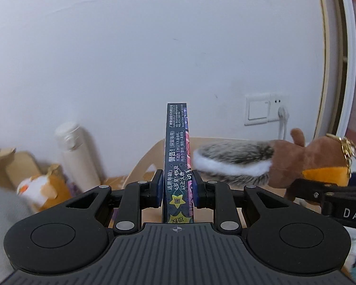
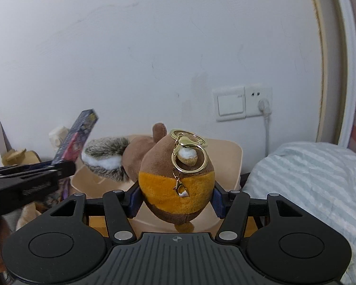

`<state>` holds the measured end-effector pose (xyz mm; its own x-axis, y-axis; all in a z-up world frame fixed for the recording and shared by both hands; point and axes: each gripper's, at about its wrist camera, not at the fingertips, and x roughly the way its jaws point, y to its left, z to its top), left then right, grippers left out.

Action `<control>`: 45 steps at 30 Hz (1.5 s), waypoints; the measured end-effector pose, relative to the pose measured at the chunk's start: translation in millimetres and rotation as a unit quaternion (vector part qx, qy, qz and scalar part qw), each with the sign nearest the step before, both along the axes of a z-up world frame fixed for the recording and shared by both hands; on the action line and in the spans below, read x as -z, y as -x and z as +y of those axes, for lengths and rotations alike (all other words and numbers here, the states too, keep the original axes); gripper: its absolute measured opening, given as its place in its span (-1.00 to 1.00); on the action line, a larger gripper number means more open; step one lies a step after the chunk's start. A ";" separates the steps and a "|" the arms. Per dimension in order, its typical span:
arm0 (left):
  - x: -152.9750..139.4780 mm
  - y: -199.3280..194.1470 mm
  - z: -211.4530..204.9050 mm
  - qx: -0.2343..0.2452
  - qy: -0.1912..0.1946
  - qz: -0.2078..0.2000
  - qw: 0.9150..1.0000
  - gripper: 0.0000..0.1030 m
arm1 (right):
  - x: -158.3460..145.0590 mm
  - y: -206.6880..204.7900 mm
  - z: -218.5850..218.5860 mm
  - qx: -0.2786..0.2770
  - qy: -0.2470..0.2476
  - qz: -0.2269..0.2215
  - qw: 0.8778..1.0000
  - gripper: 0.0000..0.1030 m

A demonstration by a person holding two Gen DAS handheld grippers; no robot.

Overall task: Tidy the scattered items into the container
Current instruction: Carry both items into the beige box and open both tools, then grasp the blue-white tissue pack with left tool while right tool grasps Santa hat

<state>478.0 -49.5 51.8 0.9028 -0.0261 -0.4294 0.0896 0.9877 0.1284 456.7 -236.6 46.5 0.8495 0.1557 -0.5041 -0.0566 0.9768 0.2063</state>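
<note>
My left gripper (image 1: 176,185) is shut on a flat dark printed card box (image 1: 176,147), held upright on edge above the beige container (image 1: 144,163). The box also shows in the right wrist view (image 2: 77,137), tilted at the left. My right gripper (image 2: 176,197) is shut on a brown and orange plush squirrel keychain (image 2: 178,187) with a gold ring clasp (image 2: 189,152) and a grey furry tail (image 2: 106,159). The plush hangs above the beige container (image 2: 232,156). It shows in the left wrist view (image 1: 296,159) at the right.
A white bottle (image 1: 76,154) stands at the left by a cardboard box (image 1: 14,166) and an orange-white plush toy (image 1: 45,187). A striped blue-white bedding (image 2: 308,185) lies at the right. A wall switch and socket (image 2: 242,105) sit behind, with a door frame (image 2: 339,59) far right.
</note>
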 end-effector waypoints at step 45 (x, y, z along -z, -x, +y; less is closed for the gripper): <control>0.6 100.4 21.1 0.099 -0.003 0.047 0.994 0.54 | -3.2 101.6 6.2 0.027 0.077 -0.026 0.996 0.96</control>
